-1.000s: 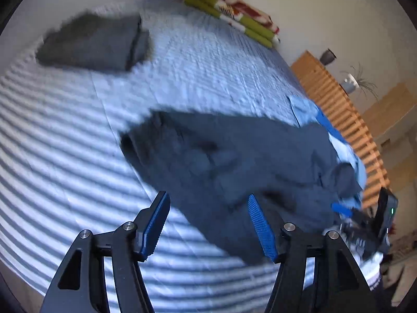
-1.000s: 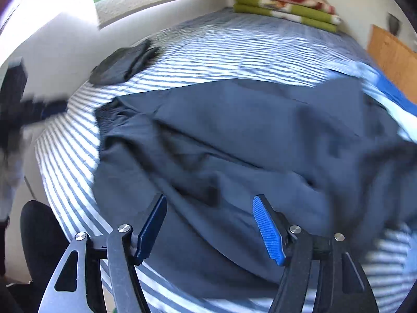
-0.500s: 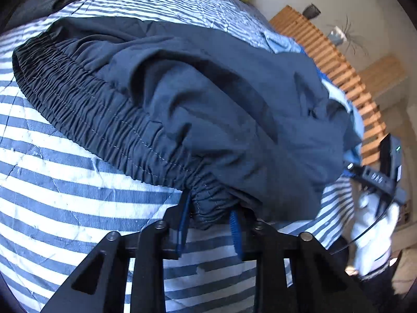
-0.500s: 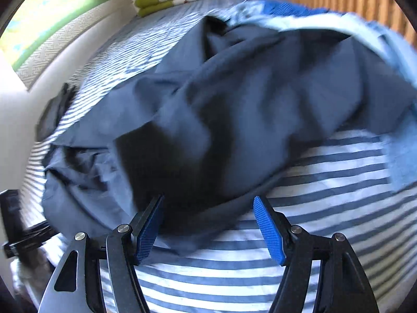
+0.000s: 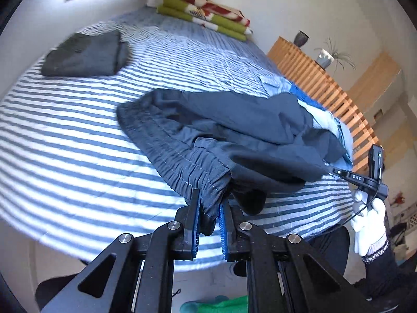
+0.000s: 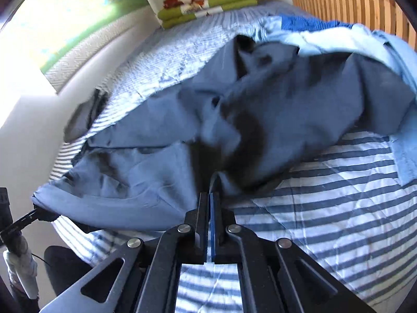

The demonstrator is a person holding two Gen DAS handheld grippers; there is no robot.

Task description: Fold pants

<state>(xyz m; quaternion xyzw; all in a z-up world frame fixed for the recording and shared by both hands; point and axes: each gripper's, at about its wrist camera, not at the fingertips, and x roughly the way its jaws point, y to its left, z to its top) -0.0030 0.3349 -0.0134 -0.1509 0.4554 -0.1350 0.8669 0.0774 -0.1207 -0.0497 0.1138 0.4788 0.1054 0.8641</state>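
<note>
Spreading across nearly everything ahead of both grippers was the blue-and-white striped quilted bedspread (image 5: 78,135), the flat surface the folding would need. On it, reaching from between the fingers away toward the slatted wooden headboard (image 5: 325,78), lay the dark navy, thin-fabric pants (image 5: 234,130), still rumpled and partly draped over a heap of light blue clothes (image 6: 338,39) beyond the right fingers. A folded dark grey garment (image 5: 83,54) sat well apart, far ahead and left of the left fingers, probably finished and set aside. A folded green, red and white blanket (image 5: 208,15) lay farthest away, at the head of the bed.

The left gripper (image 5: 209,208) had just been closing, and its blue pads were clamped on the gathered elastic waistband (image 5: 192,177), which bunched out above the fingertips. The right gripper (image 6: 211,190) had likewise just been closing, its jaws nearly together on a thin edge of the same navy cloth, apparently farther along the garment. Holding two separated points in this way looked meant to let the person lift the pants, shake them straight, and lay them flat; folding proper seemed not yet begun.
</note>
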